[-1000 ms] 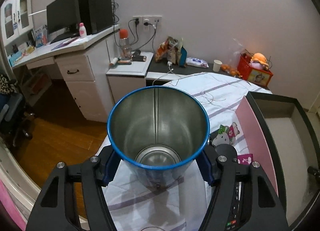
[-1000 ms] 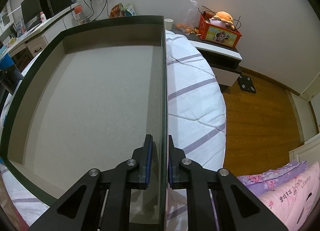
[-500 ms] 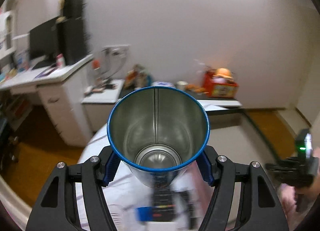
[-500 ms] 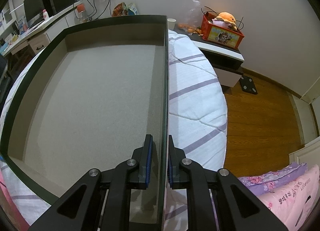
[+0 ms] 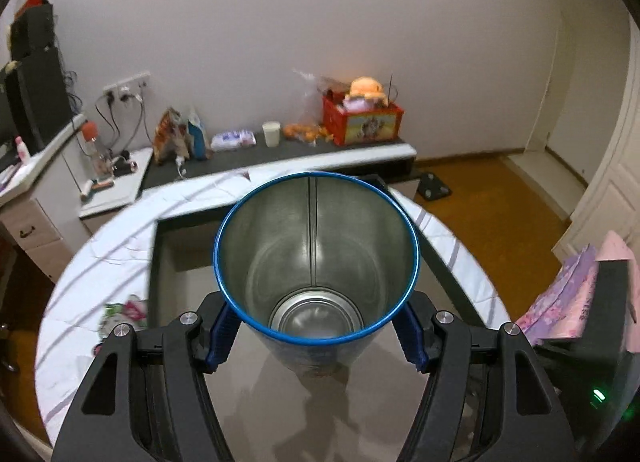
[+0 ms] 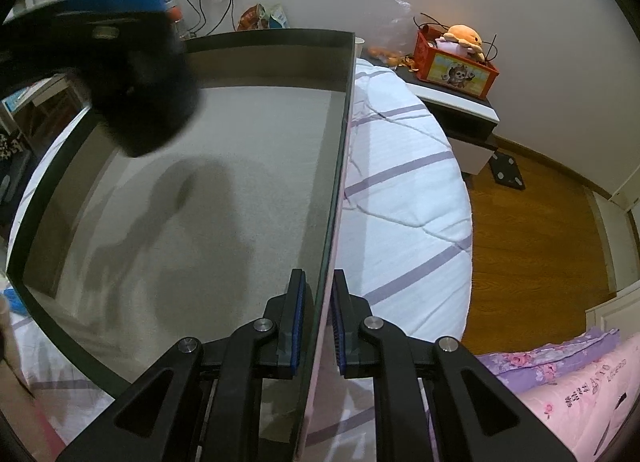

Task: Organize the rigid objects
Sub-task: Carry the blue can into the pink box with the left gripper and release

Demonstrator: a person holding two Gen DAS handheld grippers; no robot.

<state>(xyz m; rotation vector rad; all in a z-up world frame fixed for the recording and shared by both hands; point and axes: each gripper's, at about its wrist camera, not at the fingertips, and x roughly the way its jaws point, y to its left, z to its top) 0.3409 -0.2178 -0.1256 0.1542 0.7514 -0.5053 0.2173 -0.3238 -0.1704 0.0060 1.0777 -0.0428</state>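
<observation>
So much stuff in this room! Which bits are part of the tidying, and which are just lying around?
Part of the job:
- blue-rimmed metal tin, held in the left gripper
- shallow dark-walled box, its wall pinched by the right gripper

Just lying about:
- red toy box
- paper cup
- snack bags

Only faint, unreadable lettering shows on the pink bedding [image 6: 592, 390]; no other text is legible.

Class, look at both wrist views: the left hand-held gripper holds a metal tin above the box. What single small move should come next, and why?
Probably lower the tin straight down onto the box floor. The left hand-held gripper is clamped on it, its shadow falls on the bare floor below, and the right hand-held gripper pinches the box wall, steadying it.
</observation>
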